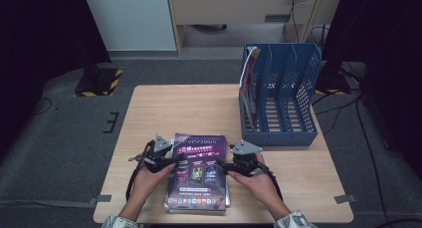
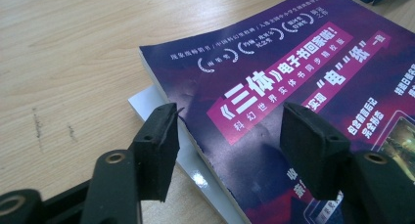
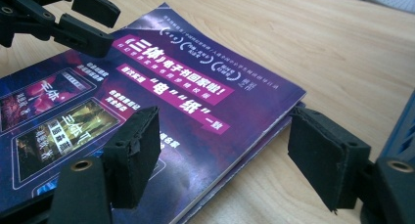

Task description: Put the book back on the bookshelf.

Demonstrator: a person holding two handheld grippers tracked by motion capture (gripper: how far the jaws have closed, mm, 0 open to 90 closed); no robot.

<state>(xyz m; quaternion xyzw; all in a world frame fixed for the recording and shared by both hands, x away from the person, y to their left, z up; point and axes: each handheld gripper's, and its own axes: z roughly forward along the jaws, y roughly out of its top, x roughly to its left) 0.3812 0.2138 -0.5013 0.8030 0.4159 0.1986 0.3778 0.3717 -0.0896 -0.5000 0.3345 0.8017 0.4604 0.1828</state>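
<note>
Left gripper [image 1: 171, 161]: jaws standing apart, straddling the left edge of the purple magazine [image 1: 197, 172]; one pad [image 2: 157, 148] hanging beside the edge, the other above the cover, neither pressing on it.

Right gripper [image 1: 223, 164]: jaws spread wide, sitting over the magazine's right edge; one pad [image 3: 134, 153] hovering above the cover, the other [image 3: 323, 158] off the edge over bare wood.

Purple magazine: lying flat atop a small stack at the near middle of the wooden table [image 1: 164, 108], a white cover [image 2: 188, 160] showing beneath it.

Blue file rack [image 1: 281, 96]: standing upright at the table's far right, well apart from the stack, holding papers [image 1: 247, 81] in its leftmost slot.
</note>
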